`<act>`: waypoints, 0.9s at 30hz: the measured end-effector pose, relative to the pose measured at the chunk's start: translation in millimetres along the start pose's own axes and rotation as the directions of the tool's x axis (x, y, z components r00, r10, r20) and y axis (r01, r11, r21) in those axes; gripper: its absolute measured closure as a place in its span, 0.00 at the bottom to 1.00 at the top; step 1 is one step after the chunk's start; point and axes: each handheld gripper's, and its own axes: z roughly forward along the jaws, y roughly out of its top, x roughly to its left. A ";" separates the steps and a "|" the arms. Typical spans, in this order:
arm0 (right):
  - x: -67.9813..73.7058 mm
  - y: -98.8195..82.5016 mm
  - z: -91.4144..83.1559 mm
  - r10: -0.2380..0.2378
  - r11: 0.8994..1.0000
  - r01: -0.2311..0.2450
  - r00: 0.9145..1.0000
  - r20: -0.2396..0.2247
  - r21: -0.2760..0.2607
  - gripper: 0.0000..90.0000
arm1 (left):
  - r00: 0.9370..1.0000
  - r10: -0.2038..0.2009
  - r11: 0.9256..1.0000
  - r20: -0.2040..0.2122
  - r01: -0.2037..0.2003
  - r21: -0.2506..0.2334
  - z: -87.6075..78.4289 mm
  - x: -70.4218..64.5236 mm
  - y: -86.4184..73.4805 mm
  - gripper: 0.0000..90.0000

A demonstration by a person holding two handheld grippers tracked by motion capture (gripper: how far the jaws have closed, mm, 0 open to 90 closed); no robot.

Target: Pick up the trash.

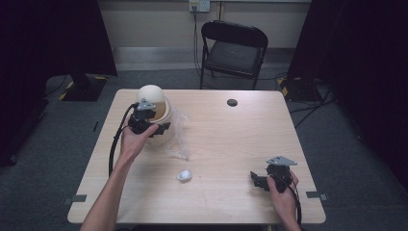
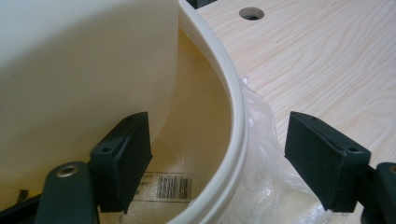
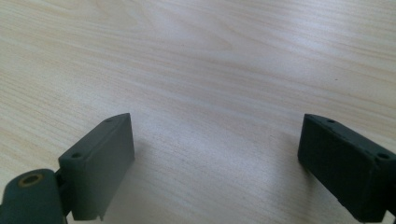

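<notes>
Inside the bin's rim [image 2: 236,121], left claw [image 2: 219,154] straddles it loosely; right claw [image 3: 215,163] gapes over bare table [image 3: 210,60].

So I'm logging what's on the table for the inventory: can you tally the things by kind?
Cream lidded bin: 1
Clear plastic bag: 1
Small white crumpled wad: 1
Handheld grippers, left gripper and right gripper: 2
Total: 5
</notes>
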 end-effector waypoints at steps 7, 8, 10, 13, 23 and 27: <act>0.0 0.0 0.0 0.000 1.000 0.000 1.000 0.000 0.000 0.11 | 0.999 -0.047 0.997 0.021 0.048 -0.058 -11.0 -3.3 -5.2 0.26; 0.0 0.0 0.0 0.000 1.000 0.000 1.000 0.000 0.000 0.11 | 0.998 -0.051 0.997 0.022 0.052 -0.061 -13.3 -3.4 -5.6 0.27; 0.0 0.0 0.0 0.000 1.000 0.000 1.000 0.000 0.000 0.11 | 0.998 -0.062 0.995 0.034 0.064 -0.071 -17.5 -4.4 -6.0 0.27; 0.0 0.0 0.0 0.000 1.000 0.000 1.000 0.000 0.000 0.11 | 0.997 -0.057 0.996 0.045 0.061 -0.070 -23.9 -5.5 -6.1 0.27; 0.0 0.0 0.0 0.000 1.000 0.000 1.000 0.000 0.000 0.11 | 0.996 -0.041 0.992 0.079 0.050 -0.116 -48.1 -18.4 -10.3 0.28; 0.0 0.0 0.0 0.000 1.000 0.000 1.000 0.000 0.000 0.11 | 0.996 -0.033 0.992 0.084 0.043 -0.121 -52.2 -23.5 -14.2 0.28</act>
